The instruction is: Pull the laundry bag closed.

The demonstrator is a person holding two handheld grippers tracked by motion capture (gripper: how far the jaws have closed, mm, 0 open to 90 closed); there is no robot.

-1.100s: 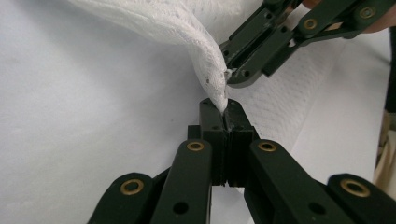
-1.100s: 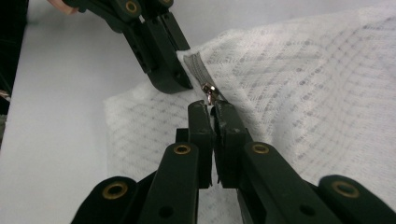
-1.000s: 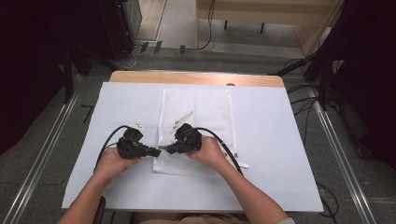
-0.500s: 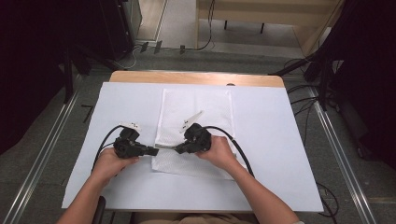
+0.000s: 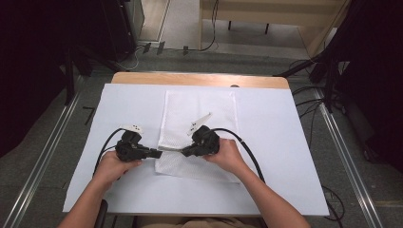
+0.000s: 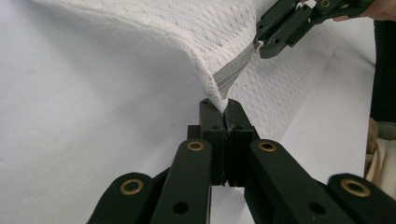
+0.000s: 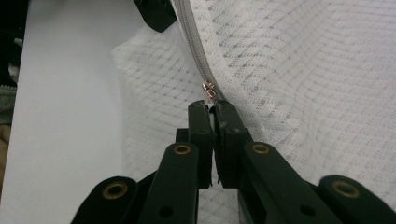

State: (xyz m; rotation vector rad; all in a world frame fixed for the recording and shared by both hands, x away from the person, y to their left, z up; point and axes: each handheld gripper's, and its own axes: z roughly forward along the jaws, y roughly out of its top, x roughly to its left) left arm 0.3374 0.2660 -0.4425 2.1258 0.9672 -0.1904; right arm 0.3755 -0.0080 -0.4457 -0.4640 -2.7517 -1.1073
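Observation:
A white mesh bag (image 5: 199, 114) lies flat on the white-covered table (image 5: 285, 142), its grey zipper (image 7: 196, 51) running along the near left edge. My left gripper (image 5: 159, 153) is shut on the bag's near left corner at the zipper's end (image 6: 224, 105) and lifts that corner (image 6: 219, 88) a little. My right gripper (image 5: 183, 153) points toward it from the right. Its jaws (image 7: 211, 108) are shut on the small metal zipper pull (image 7: 208, 88). In the left gripper view the right gripper (image 6: 266, 46) hangs at the upper right, against the zipper edge.
The table's wooden far edge (image 5: 199, 78) shows beyond the white cover. Each gripper's black cable (image 5: 247, 152) loops over the table. Metal rails (image 5: 43, 156) run along the floor on both sides, and dark equipment and cables (image 5: 313, 90) stand around the table.
The right gripper has slid a little to the right along the zipper, away from the left gripper. The left hand has stayed put on the corner.

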